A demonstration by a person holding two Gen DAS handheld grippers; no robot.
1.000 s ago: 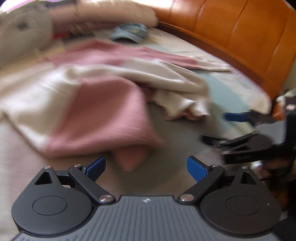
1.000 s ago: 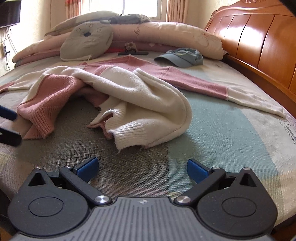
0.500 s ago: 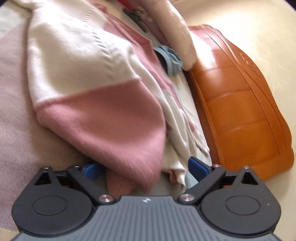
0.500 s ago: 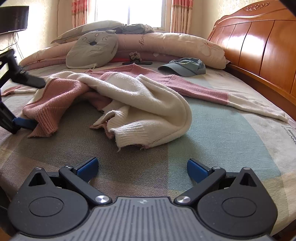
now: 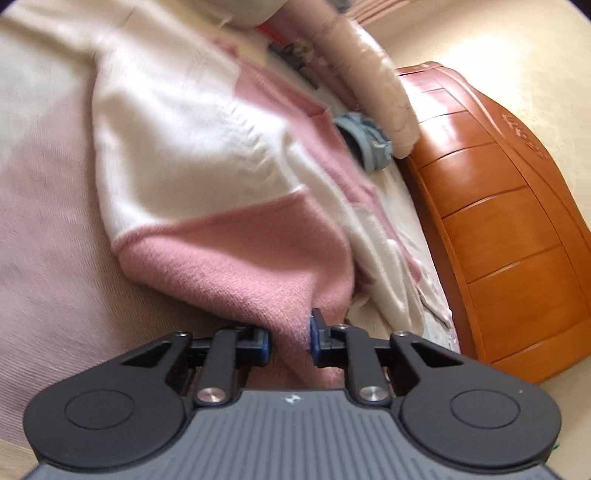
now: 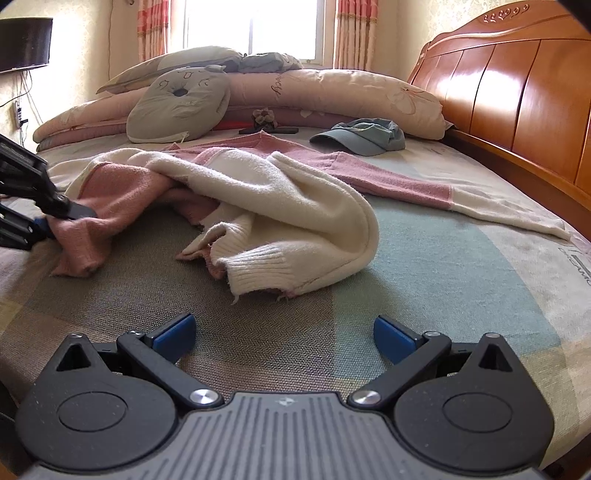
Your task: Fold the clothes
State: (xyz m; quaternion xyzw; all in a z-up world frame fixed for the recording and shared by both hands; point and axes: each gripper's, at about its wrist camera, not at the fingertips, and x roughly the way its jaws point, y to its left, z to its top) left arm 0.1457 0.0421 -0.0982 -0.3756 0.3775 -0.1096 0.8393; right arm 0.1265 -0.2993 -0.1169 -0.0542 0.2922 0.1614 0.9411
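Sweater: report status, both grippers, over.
Left hand-held gripper shut on sweater, pink hem corner. Right hand-held gripper open, empty, short of the cream cuff. Sweater crumpled on bed, unfolded. Blue cap beyond the sweater, not touching it.

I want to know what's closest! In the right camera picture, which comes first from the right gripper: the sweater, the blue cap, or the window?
From the right gripper:
1. Sweater, crumpled just ahead.
2. Blue cap, farther back, toward the right.
3. Window, farthest, behind the pillows.

Bright window (image 6: 255, 26) backlight; left view blurred, perhaps by motion.
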